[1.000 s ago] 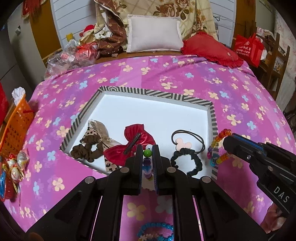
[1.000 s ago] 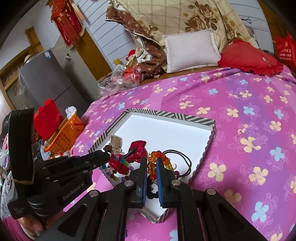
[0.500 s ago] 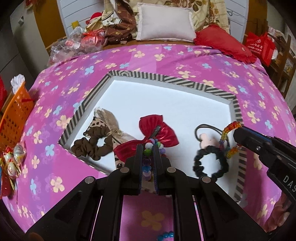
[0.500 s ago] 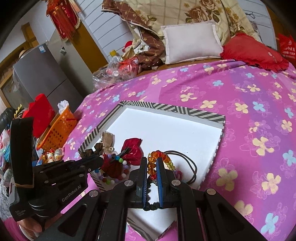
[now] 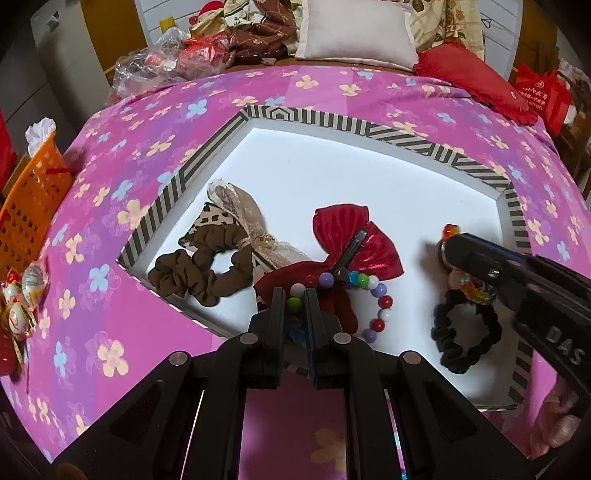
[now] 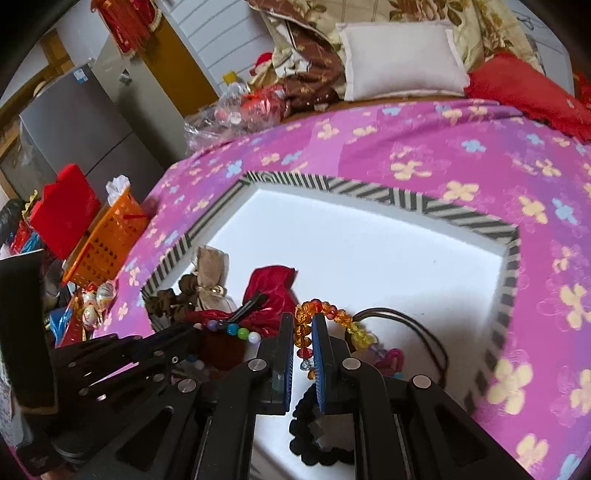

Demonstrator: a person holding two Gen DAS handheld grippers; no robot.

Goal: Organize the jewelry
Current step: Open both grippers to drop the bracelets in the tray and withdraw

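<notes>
A striped-rim tray (image 5: 343, 127) with a white floor lies on the pink flowered bedspread. My left gripper (image 5: 295, 304) is shut on a multicoloured bead bracelet (image 5: 376, 295) that hangs over the red bow (image 5: 354, 240) inside the tray's near edge. My right gripper (image 6: 303, 332) is shut on an orange-and-yellow crystal bracelet (image 6: 343, 317), held over the black scrunchie (image 5: 465, 332) and thin hair ties (image 6: 413, 325). It shows from the side in the left wrist view (image 5: 454, 240). A brown scrunchie (image 5: 199, 269) and a beige bow (image 5: 243, 218) lie at the tray's left.
An orange basket (image 5: 26, 206) and wrapped trinkets (image 5: 22, 295) sit at the left bed edge. Pillows (image 5: 354, 33), a red cushion (image 5: 472, 81) and plastic bags (image 5: 155, 66) are piled behind the tray. The tray's far half (image 5: 351, 170) shows bare white floor.
Both grippers have moved forward and down over the tray's near edge with their bracelets. The multicoloured bracelet now drapes onto the red bow; the crystal one sits low over the black scrunchie.
</notes>
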